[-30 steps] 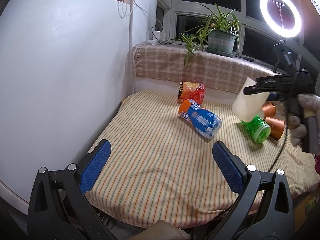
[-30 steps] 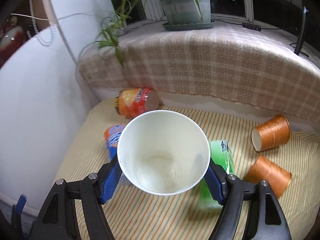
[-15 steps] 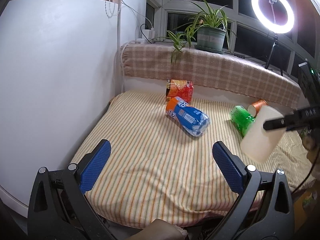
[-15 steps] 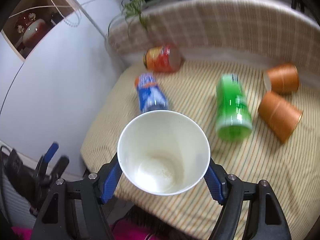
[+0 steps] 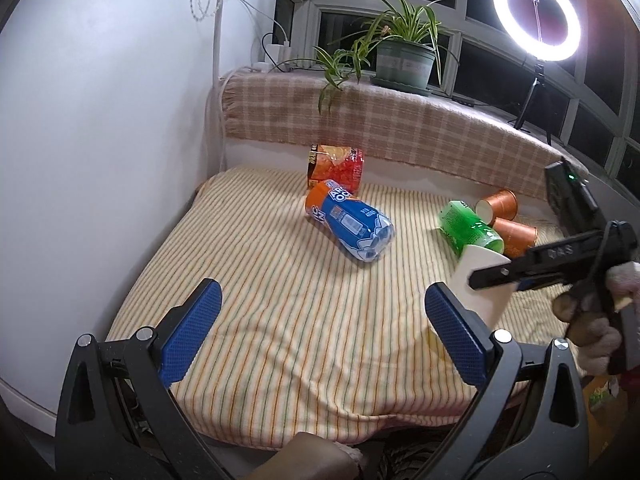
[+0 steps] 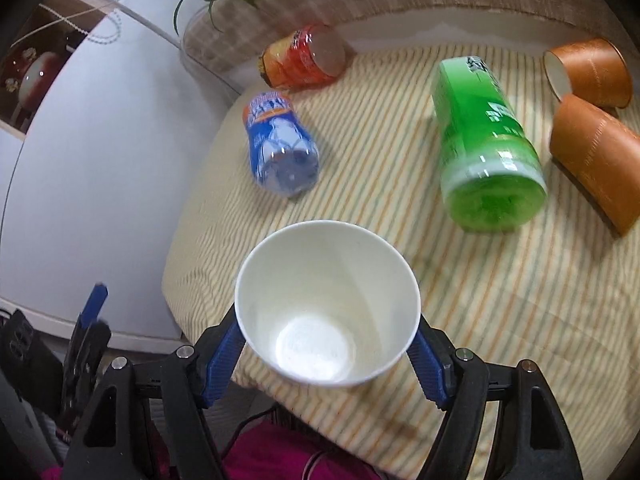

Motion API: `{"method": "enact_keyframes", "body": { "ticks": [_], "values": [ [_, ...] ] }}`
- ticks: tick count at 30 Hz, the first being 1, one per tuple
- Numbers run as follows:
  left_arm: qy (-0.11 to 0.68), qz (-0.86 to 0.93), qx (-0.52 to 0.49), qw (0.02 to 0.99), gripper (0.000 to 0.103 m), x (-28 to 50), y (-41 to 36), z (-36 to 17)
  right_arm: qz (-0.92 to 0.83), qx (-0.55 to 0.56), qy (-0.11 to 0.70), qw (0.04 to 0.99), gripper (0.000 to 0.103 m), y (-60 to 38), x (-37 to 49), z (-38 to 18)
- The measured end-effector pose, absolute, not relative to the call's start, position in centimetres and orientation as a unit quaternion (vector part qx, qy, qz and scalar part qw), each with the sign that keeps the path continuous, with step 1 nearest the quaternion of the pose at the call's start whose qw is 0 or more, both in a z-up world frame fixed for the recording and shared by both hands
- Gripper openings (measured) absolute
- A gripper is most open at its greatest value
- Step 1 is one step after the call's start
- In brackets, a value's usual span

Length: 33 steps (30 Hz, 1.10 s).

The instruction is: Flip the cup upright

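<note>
— Between your right fingers, what do you hold?

— Between the blue pads of my right gripper (image 6: 327, 350) I clamp the white paper cup (image 6: 326, 304), mouth up toward the camera, nothing inside but its pale bottom. From the left wrist view the same cup (image 5: 482, 280) sits low over the near right part of the striped cloth (image 5: 280, 300); I cannot tell whether its base touches.

— And your left?

— My left gripper (image 5: 320, 328) hangs with its jaws spread wide, nothing between them, above the near edge of the cloth.

— What lies beyond the cup?

— Just behind it a green bottle (image 6: 486, 140) lies on its side. Right of that, two orange cups (image 6: 592, 120) lie tipped over, close together. To the left lies a blue bottle (image 6: 280, 148), and near the back a red can-like container (image 6: 306, 58), also on its side.
</note>
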State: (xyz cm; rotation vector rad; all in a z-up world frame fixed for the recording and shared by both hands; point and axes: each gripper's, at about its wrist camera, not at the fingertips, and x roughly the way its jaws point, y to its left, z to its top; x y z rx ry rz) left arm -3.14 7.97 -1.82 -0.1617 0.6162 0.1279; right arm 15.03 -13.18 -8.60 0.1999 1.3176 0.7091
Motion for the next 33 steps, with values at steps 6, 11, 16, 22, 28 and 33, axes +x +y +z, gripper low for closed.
{"method": "enact_keyframes", "body": {
  "ticks": [6, 11, 16, 22, 28, 33],
  "values": [
    [0.322, 0.049, -0.104, 0.940, 0.103, -2.5, 8.3, -2.3, 0.318, 0.086, 0.596, 0.733, 0.077, -11.7, 16.6, -8.8],
    [0.337, 0.024, -0.124, 0.933, 0.103, -2.1, 8.4, -2.7, 0.310, 0.092, 0.596, 0.735, 0.077, -11.2, 17.7, -9.3],
    [0.343, 0.014, -0.127, 0.931, 0.103, -1.7, 8.1, -2.8, 0.305, 0.095, 0.594, 0.739, 0.079, -11.0, 18.3, -9.7],
    [0.362, -0.009, -0.150, 0.920, 0.103, -0.2, 8.1, -3.2, 0.310, 0.102, 0.565, 0.758, 0.084, -12.0, 17.5, -8.3],
    [0.393, -0.050, -0.188, 0.899, 0.098, 2.6, 8.0, -3.7, 0.292, 0.072, 0.513, 0.804, 0.084, -14.1, 14.2, -5.6],
    [0.422, -0.088, -0.221, 0.875, 0.095, 5.9, 7.5, -4.4, 0.270, 0.077, 0.483, 0.829, 0.084, -16.9, 10.7, -4.7]
  ]
}}
